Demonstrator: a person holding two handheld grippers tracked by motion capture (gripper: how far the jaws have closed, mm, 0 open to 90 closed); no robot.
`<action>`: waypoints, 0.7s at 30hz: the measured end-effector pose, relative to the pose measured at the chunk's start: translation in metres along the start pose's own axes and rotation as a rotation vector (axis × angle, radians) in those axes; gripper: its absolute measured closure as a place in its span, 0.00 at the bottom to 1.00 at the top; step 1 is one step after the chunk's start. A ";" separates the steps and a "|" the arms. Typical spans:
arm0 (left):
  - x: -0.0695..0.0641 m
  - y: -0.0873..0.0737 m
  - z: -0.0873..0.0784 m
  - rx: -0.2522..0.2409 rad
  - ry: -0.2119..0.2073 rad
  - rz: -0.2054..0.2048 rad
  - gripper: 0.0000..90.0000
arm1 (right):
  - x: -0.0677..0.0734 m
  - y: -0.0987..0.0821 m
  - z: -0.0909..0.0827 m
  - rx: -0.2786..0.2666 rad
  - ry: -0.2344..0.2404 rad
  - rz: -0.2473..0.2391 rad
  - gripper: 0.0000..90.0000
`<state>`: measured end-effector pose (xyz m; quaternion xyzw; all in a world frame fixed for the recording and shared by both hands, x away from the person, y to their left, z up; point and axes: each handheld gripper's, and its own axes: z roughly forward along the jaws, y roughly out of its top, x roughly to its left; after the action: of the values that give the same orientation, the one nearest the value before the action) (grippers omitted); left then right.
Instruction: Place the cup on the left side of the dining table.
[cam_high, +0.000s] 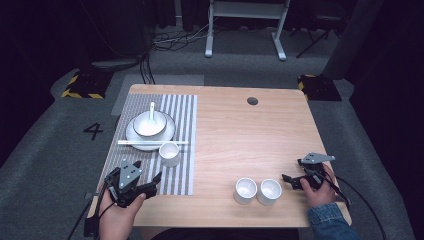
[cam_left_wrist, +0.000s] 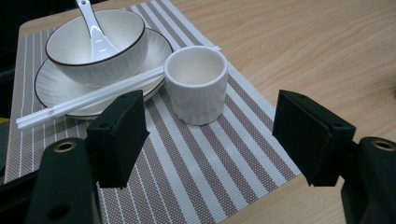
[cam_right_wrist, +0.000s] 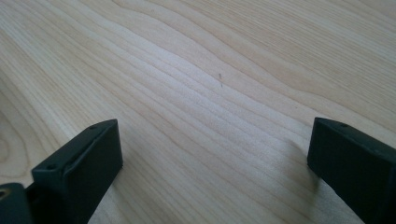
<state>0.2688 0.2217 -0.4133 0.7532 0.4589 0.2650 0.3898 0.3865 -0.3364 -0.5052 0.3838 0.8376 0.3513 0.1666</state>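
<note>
High view, I log two white cups (cam_high: 257, 191) near the tabletop's (cam_high: 240, 135) front edge beside my right gripper (cam_high: 296, 181); left gripper view, left gripper (cam_left_wrist: 210, 135) jaws wide, a third cup (cam_left_wrist: 196, 84) on striped mat (cam_left_wrist: 205, 158); right gripper view, jaws wide over bare wood.

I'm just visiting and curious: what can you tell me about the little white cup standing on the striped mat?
The small white cup is handleless, looks like glazed ceramic with faint ribbing on its wall, and appears empty. It stands upright on the striped placemat, right beside the plate that carries the bowl. The white chopsticks pass close by its rim; whether they touch is unclear. The left hand-held gripper is open and points at it, without touching.
</note>
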 end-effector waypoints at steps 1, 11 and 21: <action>0.001 -0.001 -0.001 0.002 0.001 0.002 0.29 | 0.000 0.000 0.000 0.000 0.000 0.000 0.04; 0.011 -0.019 -0.002 0.060 0.003 -0.005 0.28 | 0.000 0.000 0.000 0.000 0.000 0.000 0.04; 0.020 -0.030 0.003 0.093 -0.001 -0.013 0.28 | 0.000 0.000 0.000 0.000 0.000 0.001 0.04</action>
<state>0.2654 0.2468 -0.4388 0.7675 0.4755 0.2405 0.3562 0.3865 -0.3364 -0.5052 0.3840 0.8375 0.3513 0.1663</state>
